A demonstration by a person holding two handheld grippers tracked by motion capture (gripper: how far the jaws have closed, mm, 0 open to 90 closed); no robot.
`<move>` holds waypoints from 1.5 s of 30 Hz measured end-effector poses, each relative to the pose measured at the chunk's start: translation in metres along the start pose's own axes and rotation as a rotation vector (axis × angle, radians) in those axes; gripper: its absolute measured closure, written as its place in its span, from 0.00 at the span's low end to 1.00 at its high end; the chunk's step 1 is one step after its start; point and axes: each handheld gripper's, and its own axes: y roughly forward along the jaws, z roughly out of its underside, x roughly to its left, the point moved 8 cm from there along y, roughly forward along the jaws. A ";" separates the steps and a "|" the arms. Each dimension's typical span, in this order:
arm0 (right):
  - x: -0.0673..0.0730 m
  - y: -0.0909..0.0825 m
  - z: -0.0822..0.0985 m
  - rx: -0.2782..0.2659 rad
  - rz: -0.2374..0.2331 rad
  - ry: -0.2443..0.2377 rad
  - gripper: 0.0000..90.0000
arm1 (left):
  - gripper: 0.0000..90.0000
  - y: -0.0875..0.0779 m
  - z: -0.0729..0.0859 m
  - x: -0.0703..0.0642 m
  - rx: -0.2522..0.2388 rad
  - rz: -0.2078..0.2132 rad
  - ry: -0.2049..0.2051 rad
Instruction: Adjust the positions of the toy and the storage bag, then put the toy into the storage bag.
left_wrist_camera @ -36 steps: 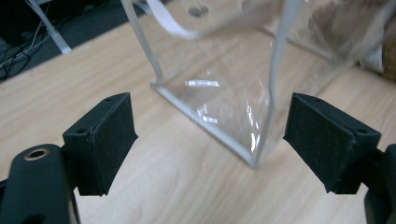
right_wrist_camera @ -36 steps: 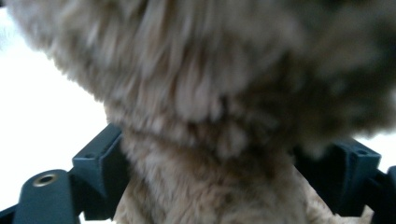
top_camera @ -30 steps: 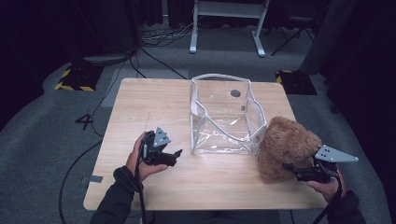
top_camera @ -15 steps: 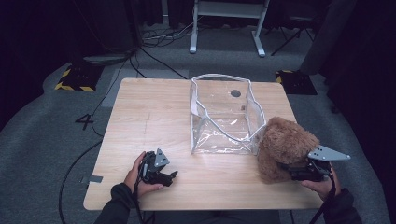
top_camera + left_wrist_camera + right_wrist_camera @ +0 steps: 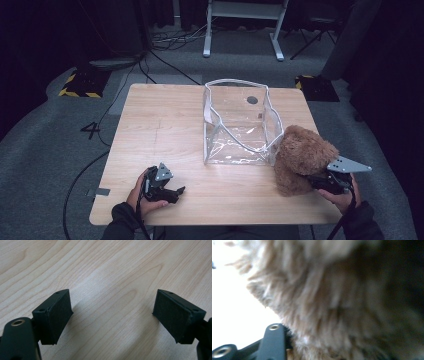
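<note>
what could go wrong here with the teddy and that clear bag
The right gripper has just been closing into the plush bear's long fur, so it may hold only fur and slip when lifted. The clear bag is soft-walled and nothing steadies it: the left gripper rests open on the table, well away. The bear looks nearly as wide as the opening and could snag the rim.

Light wooden table (image 5: 165, 125) is showing a smooth matt grain; clear glossy plastic bag (image 5: 240, 127) is shining at centre; shaggy brown plush toy (image 5: 300, 157) is sitting lower right.

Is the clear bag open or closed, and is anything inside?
Open and empty: the clear bag gapes upward, showing only table through it.
</note>
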 end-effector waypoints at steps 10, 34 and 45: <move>-0.005 -0.024 -0.005 -0.085 0.010 0.019 0.66 | 0.17 0.000 0.000 0.000 0.001 0.004 -0.003; -0.025 -0.045 -0.027 -0.165 0.094 0.042 0.66 | 0.17 0.001 -0.001 0.001 0.002 0.001 -0.004; -0.033 -0.047 -0.039 -0.194 0.117 0.044 0.66 | 0.17 0.001 -0.001 0.001 0.000 0.000 -0.006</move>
